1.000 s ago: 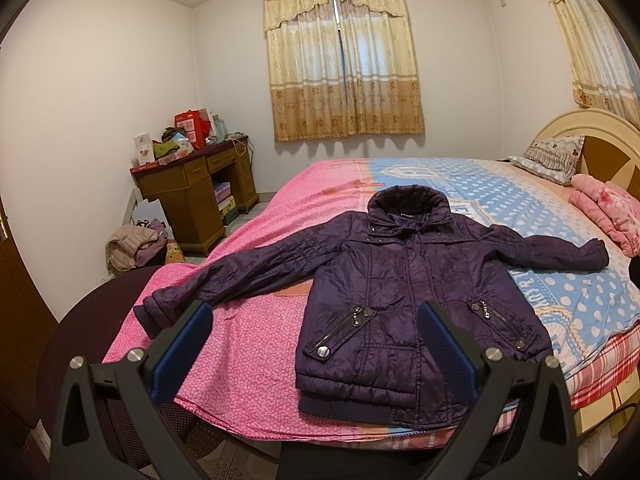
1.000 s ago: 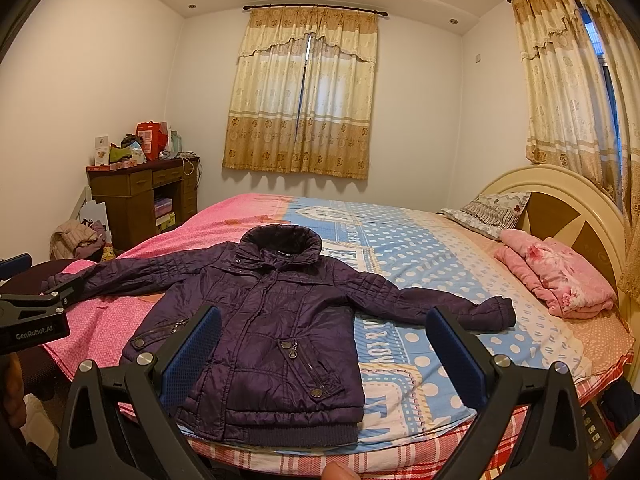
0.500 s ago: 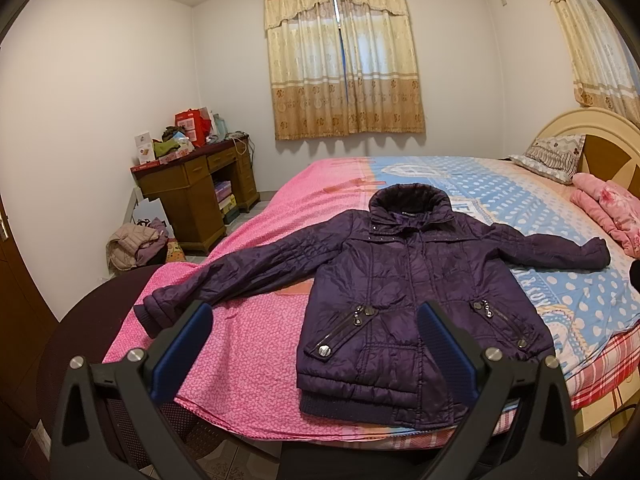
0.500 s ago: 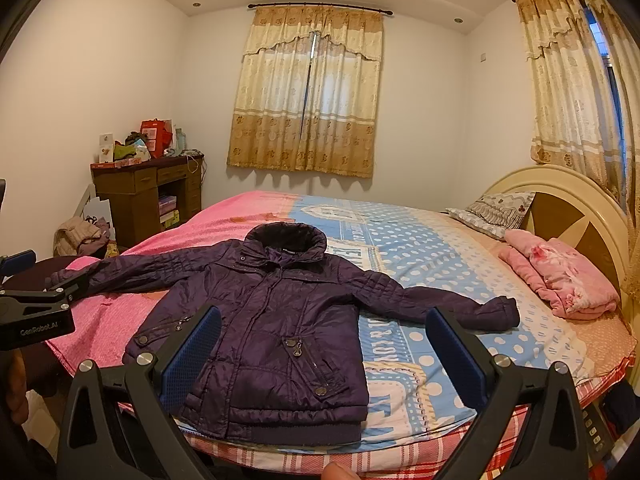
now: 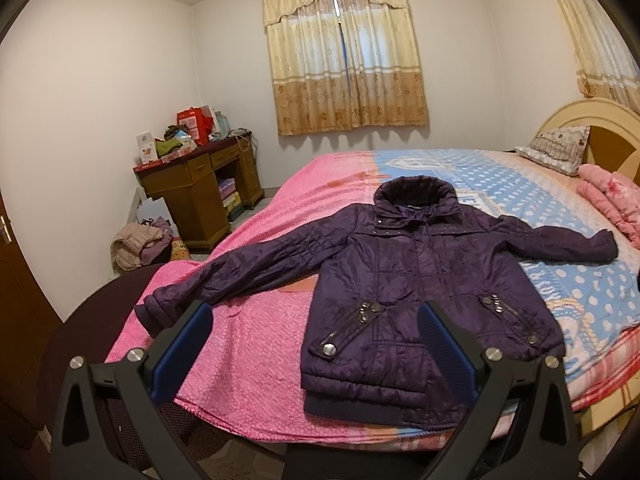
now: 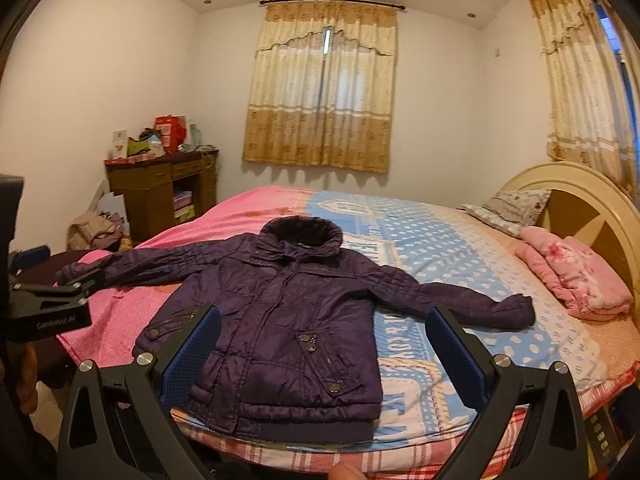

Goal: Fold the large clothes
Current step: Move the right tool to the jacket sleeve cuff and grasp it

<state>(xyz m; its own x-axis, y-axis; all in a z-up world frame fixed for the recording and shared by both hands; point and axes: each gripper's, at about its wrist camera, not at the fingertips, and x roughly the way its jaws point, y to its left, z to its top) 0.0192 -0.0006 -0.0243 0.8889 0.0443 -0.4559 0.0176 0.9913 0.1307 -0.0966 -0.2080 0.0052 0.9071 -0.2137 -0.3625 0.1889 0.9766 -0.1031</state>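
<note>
Purple quilted jacket [image 5: 420, 280] lies face up and spread flat on the bed [image 5: 256, 344], hem at the near edge, collar toward the window. Compared with a second ago its layout is unchanged; only the viewpoints have shifted slightly, the right wrist view drawing a little nearer to the hem. Nothing folded yet.

Left to right:
- Left sleeve [image 5: 240, 268] reaches out over the pink half of the cover, cuff at the bed's edge.
- Left tool [image 5: 316, 344] released, pads wide apart, empty, short of the bed.
- Right tool [image 6: 324, 352] likewise released and empty, framing the lower front.
- Right sleeve [image 6: 472, 300] lies across the blue dotted half.

Judgement: still the approach phase; both sleeves remain free for a first fold inward.
</note>
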